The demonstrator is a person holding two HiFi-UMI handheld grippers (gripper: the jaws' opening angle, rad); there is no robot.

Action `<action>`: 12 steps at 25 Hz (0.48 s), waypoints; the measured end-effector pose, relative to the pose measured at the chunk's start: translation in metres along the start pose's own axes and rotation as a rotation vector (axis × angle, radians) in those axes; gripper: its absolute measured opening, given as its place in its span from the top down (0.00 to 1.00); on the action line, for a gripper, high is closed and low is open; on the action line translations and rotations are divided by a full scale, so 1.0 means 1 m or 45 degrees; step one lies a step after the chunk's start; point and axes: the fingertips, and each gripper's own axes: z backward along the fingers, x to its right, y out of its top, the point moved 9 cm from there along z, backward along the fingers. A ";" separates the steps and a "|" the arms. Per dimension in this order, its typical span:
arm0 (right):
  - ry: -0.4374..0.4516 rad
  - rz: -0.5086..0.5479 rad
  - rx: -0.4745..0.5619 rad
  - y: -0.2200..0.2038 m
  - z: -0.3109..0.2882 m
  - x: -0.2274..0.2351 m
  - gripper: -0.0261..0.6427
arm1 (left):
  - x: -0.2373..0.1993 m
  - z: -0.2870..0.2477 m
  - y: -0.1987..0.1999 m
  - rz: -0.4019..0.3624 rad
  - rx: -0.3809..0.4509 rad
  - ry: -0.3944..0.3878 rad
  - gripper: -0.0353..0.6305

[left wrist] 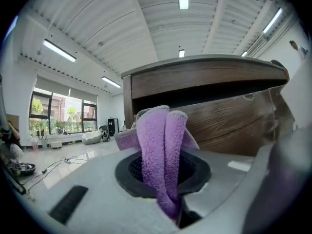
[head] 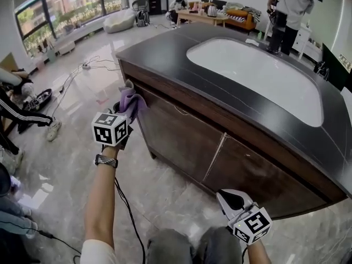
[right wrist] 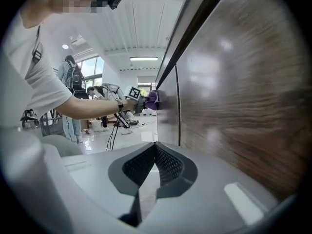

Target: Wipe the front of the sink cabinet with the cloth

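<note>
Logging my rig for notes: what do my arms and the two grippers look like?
The left gripper and right gripper are pale grey with black textured claw pads and a white cube of black square markers. Left arm: white short sleeve, dark wristband, black cable trailing.

Outstretched left gripper clamped, right gripper closed

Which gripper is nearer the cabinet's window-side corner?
Left. The left gripper holds the cloth right by that corner; the right gripper hangs low before the far door.
</note>
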 end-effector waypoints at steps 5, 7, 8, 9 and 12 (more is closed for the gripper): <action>-0.050 0.010 0.043 0.033 0.016 -0.001 0.95 | 0.043 0.006 0.010 -0.075 0.019 -0.109 0.87; -0.066 -0.010 0.048 0.051 0.029 -0.002 0.95 | 0.065 0.009 0.012 -0.076 0.010 -0.150 0.87; -0.073 -0.020 0.046 0.061 0.035 -0.003 0.95 | 0.074 0.012 0.013 -0.065 0.007 -0.170 0.87; -0.079 -0.026 0.043 0.071 0.042 -0.005 0.95 | 0.082 0.014 0.016 -0.049 0.010 -0.186 0.87; -0.085 -0.025 0.041 0.108 0.066 -0.010 0.95 | 0.100 0.032 0.028 -0.005 0.040 -0.191 0.87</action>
